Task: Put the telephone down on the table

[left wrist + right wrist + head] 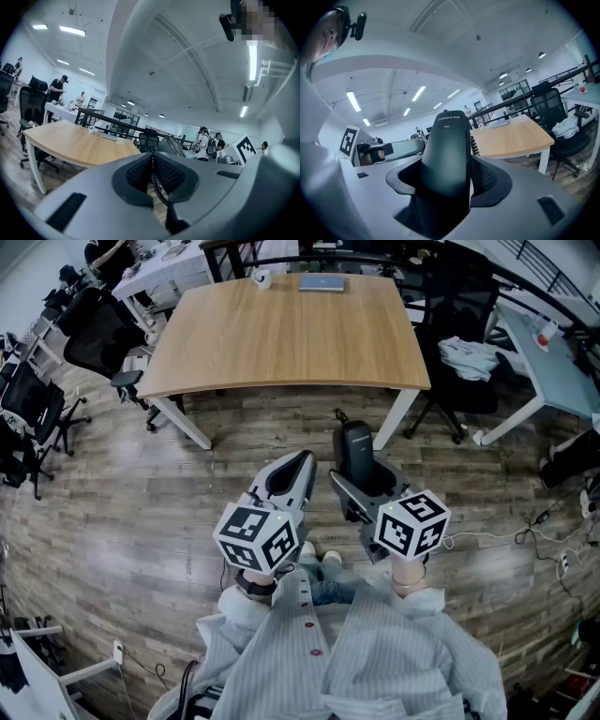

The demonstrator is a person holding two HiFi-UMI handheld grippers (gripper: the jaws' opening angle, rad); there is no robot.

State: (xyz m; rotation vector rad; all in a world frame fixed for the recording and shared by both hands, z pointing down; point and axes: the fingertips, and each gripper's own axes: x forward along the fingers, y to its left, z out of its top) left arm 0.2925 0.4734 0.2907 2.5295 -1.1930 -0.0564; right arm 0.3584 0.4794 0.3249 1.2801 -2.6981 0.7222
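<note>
grips the telephone [449, 140] in the right gripper [446, 183], with the jaws set wide and pressed on its dark flanks, so not yet anywhere near the wood. stands upright in that grip, long axis rising out of the jaws, labelled top end uppermost and tipped a little forward. lies well apart from the table [281, 334]: straight ahead in the head view, across a stretch of bare plank floor [141, 521], and off to the right of the telephone in the right gripper view. offers a broad bare top there, with only a flat book [322, 283] and a small white cup [262, 277] at the far edge, well clear of the near edge. carries the left gripper [289, 474] just beside the right one and about level with it, jaws drawn nearly together on nothing of the task. probably calls for walking forward first, then reaching over the near edge with the right side alone, as the only one with a hold. probably also needs that upright axis tipped over to lie flat along the top before letting go; could topple if released on end.
</note>
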